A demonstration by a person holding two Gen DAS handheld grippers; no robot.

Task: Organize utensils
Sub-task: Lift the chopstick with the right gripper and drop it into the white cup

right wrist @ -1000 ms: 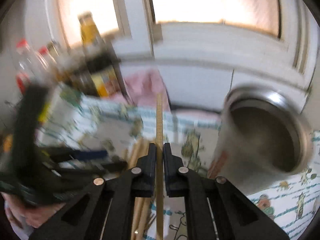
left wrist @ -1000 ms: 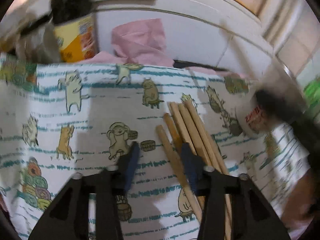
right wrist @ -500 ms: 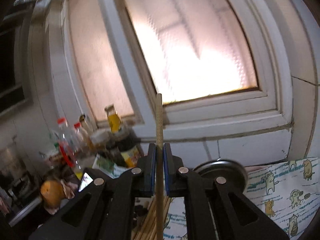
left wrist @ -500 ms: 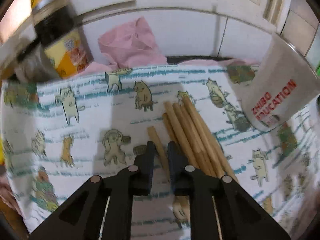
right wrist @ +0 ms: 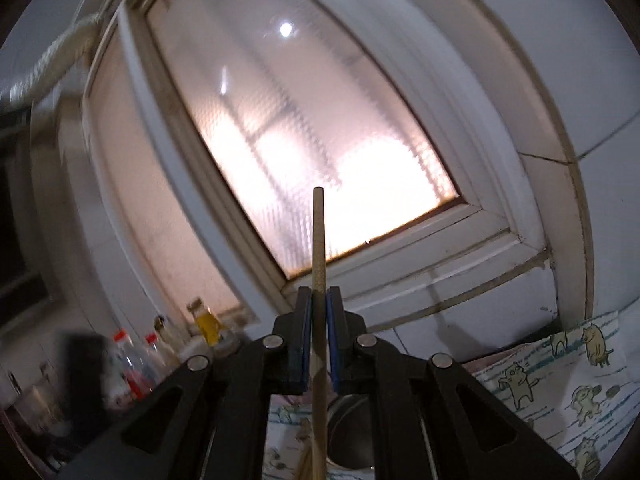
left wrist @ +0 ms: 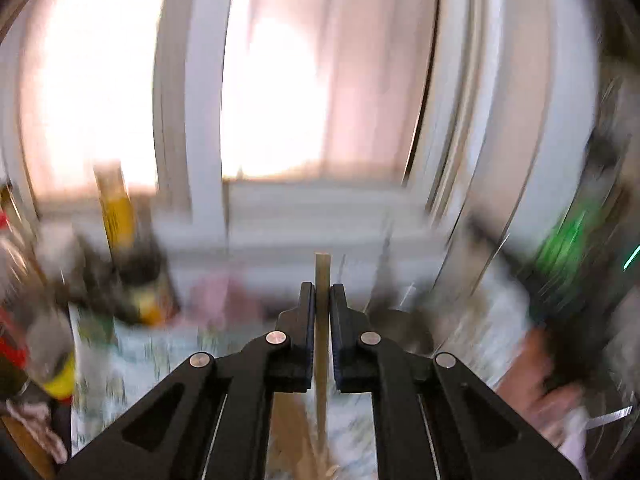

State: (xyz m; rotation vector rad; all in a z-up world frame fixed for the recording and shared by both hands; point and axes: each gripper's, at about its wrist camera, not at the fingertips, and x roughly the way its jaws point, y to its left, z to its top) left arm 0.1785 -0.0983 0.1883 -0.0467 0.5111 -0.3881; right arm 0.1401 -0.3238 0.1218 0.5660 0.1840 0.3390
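Chopsticks stand lengthwise in both clamped grippers: left gripper, its jaws just closed, pinches one chopstick; right gripper pinches another, metal cup low centre beneath it.

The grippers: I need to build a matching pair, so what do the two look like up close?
Both the left gripper and the right gripper are matte black, with angular arms that have triangular cut-outs, round silver pins at the pivots, and blue pads lining the flat fingers. No cables or markings show.

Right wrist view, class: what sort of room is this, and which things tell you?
Probably a home kitchen: sauce bottles by the frosted window, white wall tiles.
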